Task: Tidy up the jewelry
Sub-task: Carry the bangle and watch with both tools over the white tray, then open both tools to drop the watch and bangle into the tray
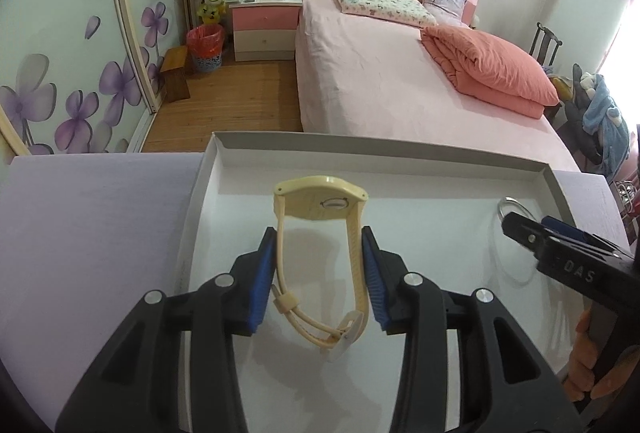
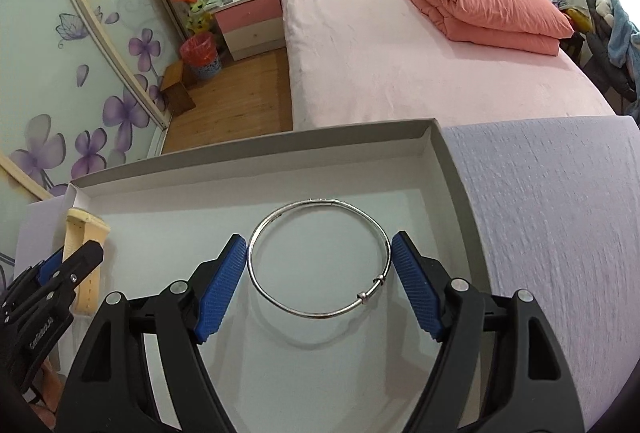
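Filling the far half of both views, a bed [image 1: 400, 81] with a pale pink sheet carries a folded coral quilt [image 1: 488, 69] and two pillows against its headboard. To its left stands a wardrobe [image 1: 60, 73] with sliding doors printed in purple flowers, and in the corner a pink and cream nightstand [image 1: 266, 29] with a red-lined bin [image 1: 206, 47] beside it on the wood floor.

Nearer, a lavender table [image 2: 552, 217] holds a shallow white tray [image 2: 256, 157] with low grey-edged walls.

Over the tray's left part, the left gripper [image 1: 319, 245] has its blue pads pressed against the two sides of a cream watch [image 1: 320, 199] strap loop; the watch case stands up above the fingertips and the clasp end hangs down between the fingers, with the watch's shadow on the tray floor behind. From the right wrist view the same watch shows at the tray's left edge.

Over the tray's right part, the right gripper [image 2: 319, 253] has a thin silver bangle [image 2: 320, 259] between its blue pads, each pad touching or just beside the ring's outer edge; whether it truly pinches the ring I cannot tell. The bangle's shadow falls on the tray floor below it, and two small beads sit on its lower right arc
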Demonstrator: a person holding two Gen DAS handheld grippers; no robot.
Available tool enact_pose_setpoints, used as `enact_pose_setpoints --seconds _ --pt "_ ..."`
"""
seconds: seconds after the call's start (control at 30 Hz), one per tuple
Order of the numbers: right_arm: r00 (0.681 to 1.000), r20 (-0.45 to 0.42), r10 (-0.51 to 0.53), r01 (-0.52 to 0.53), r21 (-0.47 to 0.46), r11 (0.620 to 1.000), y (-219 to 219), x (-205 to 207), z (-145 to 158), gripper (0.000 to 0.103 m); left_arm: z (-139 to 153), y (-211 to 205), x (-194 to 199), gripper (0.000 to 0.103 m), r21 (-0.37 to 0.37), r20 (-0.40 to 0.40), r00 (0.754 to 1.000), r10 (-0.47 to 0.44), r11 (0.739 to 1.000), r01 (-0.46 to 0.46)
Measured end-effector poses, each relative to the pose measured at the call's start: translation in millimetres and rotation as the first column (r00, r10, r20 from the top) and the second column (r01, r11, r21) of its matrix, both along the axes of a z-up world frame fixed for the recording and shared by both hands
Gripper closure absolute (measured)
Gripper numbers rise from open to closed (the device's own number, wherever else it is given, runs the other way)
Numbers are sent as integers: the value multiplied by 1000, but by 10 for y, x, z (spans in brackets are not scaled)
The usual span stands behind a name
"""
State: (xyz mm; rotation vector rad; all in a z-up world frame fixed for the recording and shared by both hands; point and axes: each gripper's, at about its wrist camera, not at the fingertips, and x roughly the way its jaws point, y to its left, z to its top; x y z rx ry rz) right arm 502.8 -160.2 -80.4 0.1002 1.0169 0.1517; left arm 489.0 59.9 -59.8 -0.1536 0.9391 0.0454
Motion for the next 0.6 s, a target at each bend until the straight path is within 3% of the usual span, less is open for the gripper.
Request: enact_pose_setpoints --seconds 0.07,0.3,0.6 --pt "1000 10 -1 2 -2 1000 -12 -10 17 21 -8 -1 9 59 12 3 1000 3 1000 -3" --pt "998 69 -9 10 -13 1000 -119 -140 168 21 68 64 -53 50 9 33 999 20 1000 -20" --pt "983 183 -19 21 -8 1000 -426 -647 503 21 419 63 -646 46 38 127 992 10 999 -15"
